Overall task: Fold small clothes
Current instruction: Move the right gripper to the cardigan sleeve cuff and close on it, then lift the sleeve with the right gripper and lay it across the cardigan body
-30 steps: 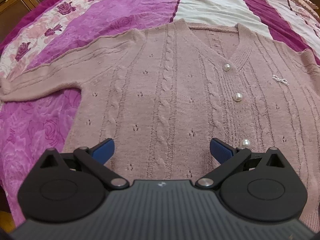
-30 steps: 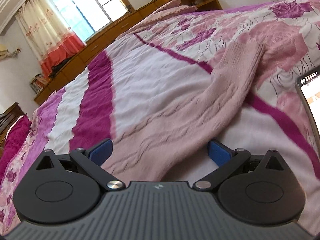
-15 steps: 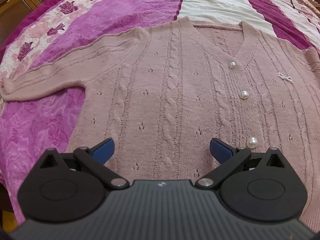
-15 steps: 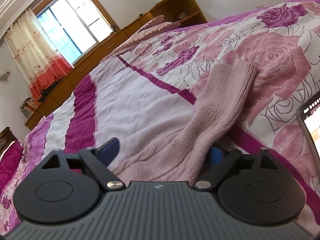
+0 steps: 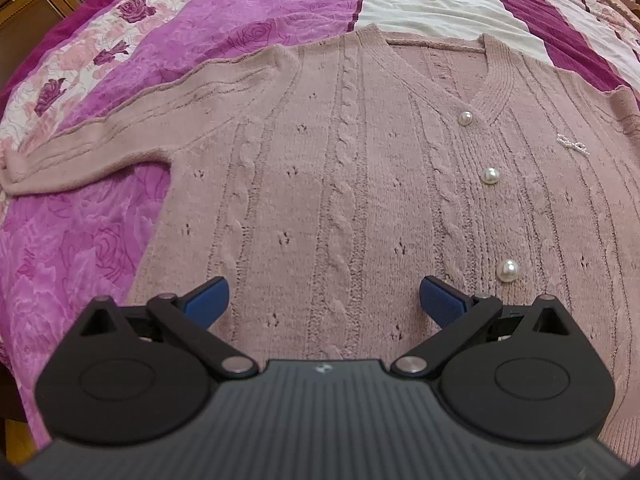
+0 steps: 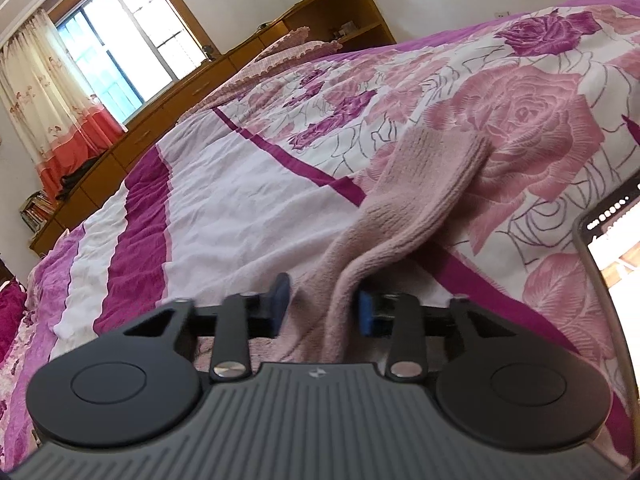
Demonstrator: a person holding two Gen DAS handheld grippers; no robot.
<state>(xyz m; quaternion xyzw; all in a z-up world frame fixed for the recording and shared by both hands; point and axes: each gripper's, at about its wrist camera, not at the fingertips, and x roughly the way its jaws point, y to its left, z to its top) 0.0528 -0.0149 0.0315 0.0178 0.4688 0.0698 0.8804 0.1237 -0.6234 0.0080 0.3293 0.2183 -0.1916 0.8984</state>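
The pink cardigan (image 5: 360,168) lies face up and spread flat on the bed (image 5: 100,240), buttons done up and one sleeve (image 5: 100,140) stretched out to the side, a layout that suits folding the sleeves in first. The right gripper (image 6: 322,308) has just been closing and its jaws now pinch the other sleeve (image 6: 420,208) near its cuff, probably to carry it across the body. The left gripper (image 5: 324,300) hangs over the lower front with jaws wide apart, holding nothing.

Home bedroom: bed w/ floral bedspread (image 6: 520,92), curtained window (image 6: 120,40), wooden cabinets (image 6: 340,16).
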